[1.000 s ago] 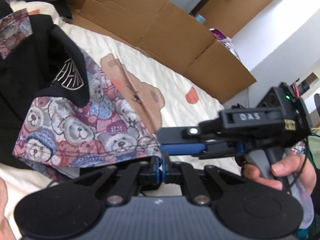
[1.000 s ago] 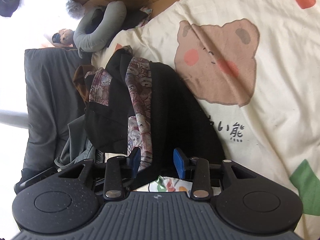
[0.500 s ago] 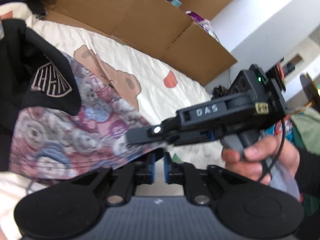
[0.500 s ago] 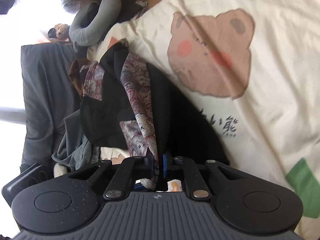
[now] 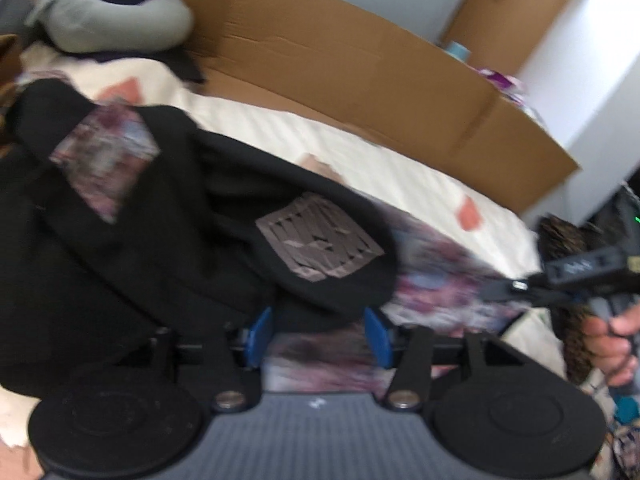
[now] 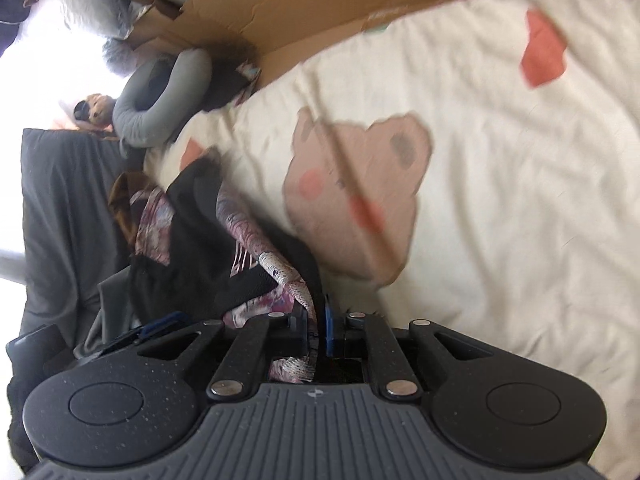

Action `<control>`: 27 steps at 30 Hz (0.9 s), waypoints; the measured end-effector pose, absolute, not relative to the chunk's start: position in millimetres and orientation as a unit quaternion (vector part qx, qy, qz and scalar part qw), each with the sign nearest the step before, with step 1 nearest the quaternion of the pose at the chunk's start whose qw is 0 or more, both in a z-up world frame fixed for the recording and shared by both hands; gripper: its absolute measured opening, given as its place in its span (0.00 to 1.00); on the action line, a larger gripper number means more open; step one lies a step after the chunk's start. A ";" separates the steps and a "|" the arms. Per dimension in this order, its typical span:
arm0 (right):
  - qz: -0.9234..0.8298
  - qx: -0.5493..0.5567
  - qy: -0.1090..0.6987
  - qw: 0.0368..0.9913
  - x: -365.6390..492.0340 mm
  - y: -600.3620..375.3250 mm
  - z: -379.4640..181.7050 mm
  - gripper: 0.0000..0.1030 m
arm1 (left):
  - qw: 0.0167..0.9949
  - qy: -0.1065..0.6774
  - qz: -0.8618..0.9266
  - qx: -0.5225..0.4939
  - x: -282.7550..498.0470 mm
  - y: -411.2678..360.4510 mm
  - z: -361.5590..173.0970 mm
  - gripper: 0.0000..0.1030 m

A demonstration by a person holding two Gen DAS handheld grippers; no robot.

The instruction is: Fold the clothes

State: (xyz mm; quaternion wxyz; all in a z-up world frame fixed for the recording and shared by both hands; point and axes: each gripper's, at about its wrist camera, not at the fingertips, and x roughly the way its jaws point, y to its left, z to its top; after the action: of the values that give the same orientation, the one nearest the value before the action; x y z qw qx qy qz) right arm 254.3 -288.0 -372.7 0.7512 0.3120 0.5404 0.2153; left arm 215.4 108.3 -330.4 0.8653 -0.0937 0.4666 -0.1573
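A black jacket (image 5: pixel 132 248) with a teddy-bear print lining (image 5: pixel 436 280) and a grey chest patch (image 5: pixel 320 248) lies crumpled on the cream bear-print bedsheet (image 5: pixel 360 160). My left gripper (image 5: pixel 319 334) is open, and the jacket's hem lies just ahead of its blue pads (image 5: pixel 260 332). The right gripper (image 5: pixel 504 290), held by a hand (image 5: pixel 612 340), pinches the lining at the far right. In the right wrist view, the right gripper (image 6: pixel 318 328) is shut on the jacket's (image 6: pixel 192 240) lined edge. The left wrist view is blurred.
Flat cardboard sheets (image 5: pixel 360 60) stand along the far side of the bed. A grey U-shaped pillow (image 5: pixel 108 20) lies at its head, also seen as the grey pillow (image 6: pixel 160 96). A dark grey blanket (image 6: pixel 60 208) lies beyond the jacket. Bare sheet (image 6: pixel 500 200) spreads to the right.
My left gripper has opened, let go of the lining edge and swung left over the black jacket. The right gripper closed on the jacket's edge a second ago and holds it.
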 end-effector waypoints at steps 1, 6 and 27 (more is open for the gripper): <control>0.212 0.311 0.538 0.754 255.2 -291.9 -371.2 0.05 | 0.869 0.464 -0.141 -0.092 218.8 113.3 -329.8 0.65; 0.196 0.305 0.527 0.769 257.4 -309.3 -363.7 0.05 | 0.891 0.445 -0.048 -0.073 234.5 140.1 -324.1 0.80; 0.109 0.293 0.521 0.794 222.0 -369.8 -357.3 0.05 | 0.903 0.427 0.009 -0.053 279.5 159.8 -344.5 0.67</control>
State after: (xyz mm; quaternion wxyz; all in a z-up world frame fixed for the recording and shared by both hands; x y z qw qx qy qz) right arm 222.0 -369.8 -357.3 0.7943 0.2928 0.5210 0.1089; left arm 279.5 159.8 -344.5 0.9029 -0.0531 0.4265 0.0086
